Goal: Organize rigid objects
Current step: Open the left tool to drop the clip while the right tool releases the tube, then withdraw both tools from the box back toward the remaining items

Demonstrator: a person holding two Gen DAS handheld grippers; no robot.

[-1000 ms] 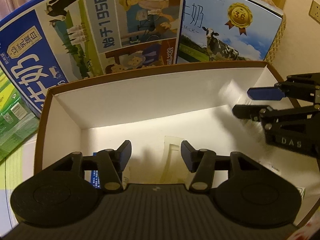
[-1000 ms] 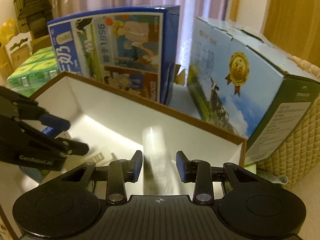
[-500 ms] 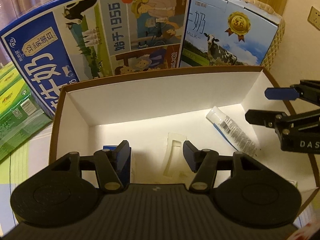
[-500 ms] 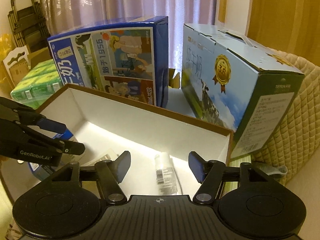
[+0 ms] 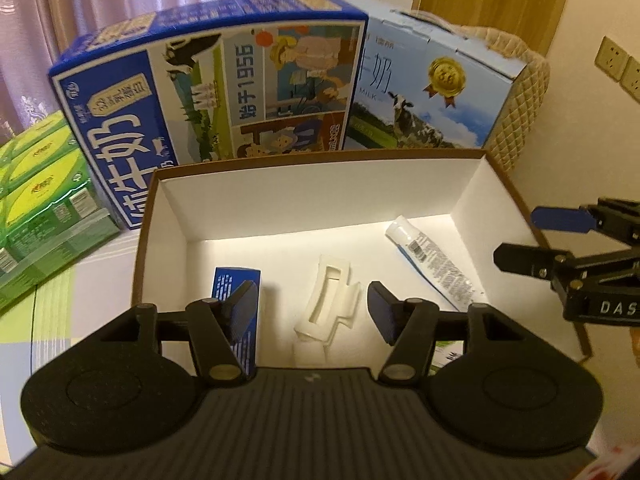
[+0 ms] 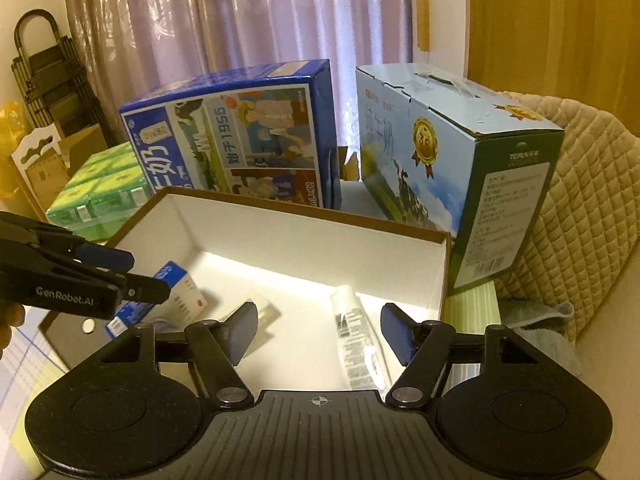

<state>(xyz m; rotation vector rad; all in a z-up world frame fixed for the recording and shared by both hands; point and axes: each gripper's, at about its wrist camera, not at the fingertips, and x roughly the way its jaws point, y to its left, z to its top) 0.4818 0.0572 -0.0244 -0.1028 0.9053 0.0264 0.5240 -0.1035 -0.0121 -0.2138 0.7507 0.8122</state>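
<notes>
**Tube, small carton and white clip inside open box; both grippers empty**

Left wrist view: White tube (image 5: 430,266) lying flat on box floor near right wall of brown-rimmed box (image 5: 320,157). Blue small carton (image 5: 234,300) at left, white plastic clip (image 5: 326,304) at centre. Left gripper (image 5: 312,312) above box, jaws just opened further, wide, nothing between pads. Right gripper (image 5: 532,240) at right edge, jaws apart, empty. Two milk cartons (image 5: 224,96) standing behind box.

Right wrist view: Tube (image 6: 354,344) on floor near right wall, between fingers in picture but untouched. Right gripper (image 6: 318,332) jaws just opened, wide. Left gripper (image 6: 132,276) over small carton (image 6: 176,292), holding nothing.
</notes>
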